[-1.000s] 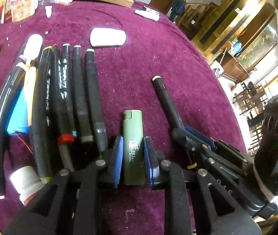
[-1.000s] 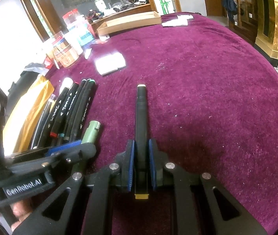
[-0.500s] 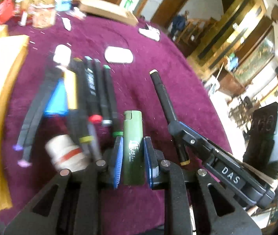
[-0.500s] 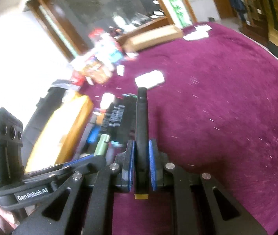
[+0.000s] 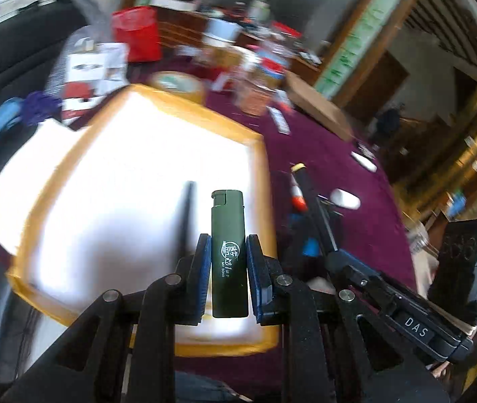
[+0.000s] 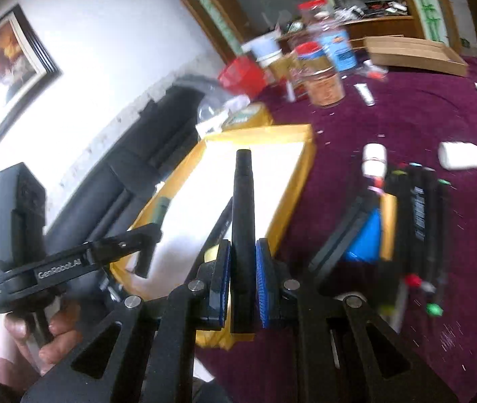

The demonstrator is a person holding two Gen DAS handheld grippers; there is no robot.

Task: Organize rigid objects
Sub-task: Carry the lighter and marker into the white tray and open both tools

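My left gripper [image 5: 229,262] is shut on a dark green lighter [image 5: 229,252] and holds it above a yellow-rimmed tray with a white inside [image 5: 137,174]. My right gripper [image 6: 243,262] is shut on a black marker [image 6: 243,208] and holds it over the same tray [image 6: 292,208]. The right gripper also shows in the left wrist view [image 5: 335,255], just right of the tray. The left gripper shows in the right wrist view [image 6: 144,235], over the tray's left side. A row of markers [image 6: 416,215] lies on the purple cloth right of the tray.
A white bottle [image 6: 374,159] and a white case [image 6: 460,155] lie beyond the markers. Jars [image 6: 325,84], a red container [image 6: 241,72] and a cardboard box [image 6: 413,54] stand at the table's back. A dark chair [image 6: 130,174] is left of the tray.
Both grippers have swung left with the lighter and the marker, from above the purple cloth and marker row to above the yellow tray.
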